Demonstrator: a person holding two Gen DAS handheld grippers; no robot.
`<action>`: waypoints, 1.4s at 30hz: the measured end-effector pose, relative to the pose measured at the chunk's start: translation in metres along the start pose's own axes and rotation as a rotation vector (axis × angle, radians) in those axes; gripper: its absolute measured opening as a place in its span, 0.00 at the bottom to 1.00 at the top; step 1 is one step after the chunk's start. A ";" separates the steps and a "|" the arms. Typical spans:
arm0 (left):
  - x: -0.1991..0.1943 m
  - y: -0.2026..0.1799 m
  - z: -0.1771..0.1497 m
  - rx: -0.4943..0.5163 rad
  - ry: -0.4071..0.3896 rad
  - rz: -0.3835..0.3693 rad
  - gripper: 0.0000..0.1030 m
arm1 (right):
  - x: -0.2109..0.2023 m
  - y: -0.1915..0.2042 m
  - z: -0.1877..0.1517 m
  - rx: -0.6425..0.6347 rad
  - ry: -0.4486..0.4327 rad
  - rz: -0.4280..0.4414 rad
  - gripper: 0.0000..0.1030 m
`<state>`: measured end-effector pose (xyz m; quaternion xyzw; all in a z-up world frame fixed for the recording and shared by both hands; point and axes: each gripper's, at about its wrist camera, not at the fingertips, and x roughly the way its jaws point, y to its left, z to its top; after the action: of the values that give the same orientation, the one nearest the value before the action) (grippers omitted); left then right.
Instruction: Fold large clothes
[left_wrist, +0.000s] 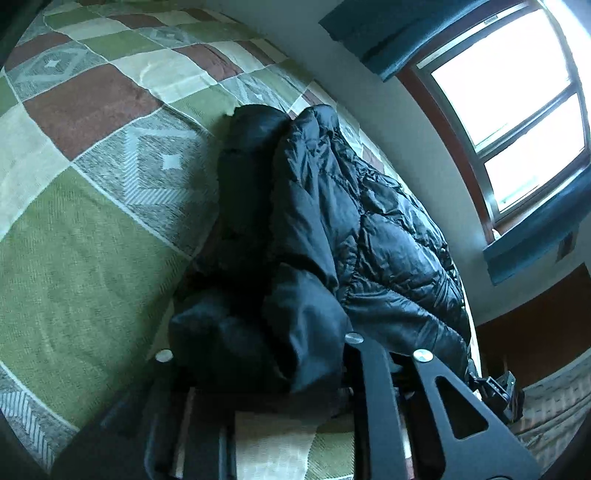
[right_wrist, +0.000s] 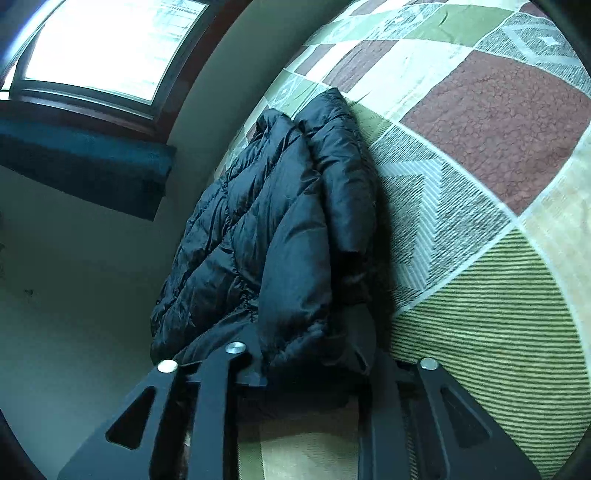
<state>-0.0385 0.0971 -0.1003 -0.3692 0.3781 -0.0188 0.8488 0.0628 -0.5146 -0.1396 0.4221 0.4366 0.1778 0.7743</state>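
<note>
A black quilted puffer jacket (left_wrist: 332, 221) lies lengthwise on the patchwork bed cover (left_wrist: 92, 240), close to the bed's edge by the wall, with one side folded over the middle. My left gripper (left_wrist: 266, 362) is at the jacket's near end. Its fingers stand apart, with the dark hem lying loosely between them. In the right wrist view the same jacket (right_wrist: 277, 221) stretches away from my right gripper (right_wrist: 306, 362). This gripper is open too, and the near edge of the jacket rests between its fingers on the bed cover (right_wrist: 480, 295).
A pale wall runs along the bed beside the jacket. Bright windows (left_wrist: 517, 92) (right_wrist: 110, 44) have dark teal fabric strips (right_wrist: 92, 170) under them. A small black bracket-like piece (left_wrist: 498, 391) shows at the jacket's near right corner. The green, brown and cream quilt spreads wide on the other side.
</note>
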 end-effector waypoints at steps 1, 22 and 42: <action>-0.001 0.001 0.000 -0.006 0.001 0.004 0.24 | -0.002 -0.001 0.000 0.005 -0.004 0.000 0.31; -0.046 0.026 0.014 -0.052 -0.117 0.134 0.60 | -0.013 0.121 -0.004 -0.279 -0.059 0.052 0.67; -0.029 0.015 0.025 0.025 -0.046 0.103 0.73 | 0.168 0.168 -0.056 -0.313 0.381 0.122 0.69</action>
<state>-0.0462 0.1323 -0.0805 -0.3389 0.3768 0.0287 0.8616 0.1255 -0.2806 -0.1070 0.2816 0.5155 0.3661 0.7218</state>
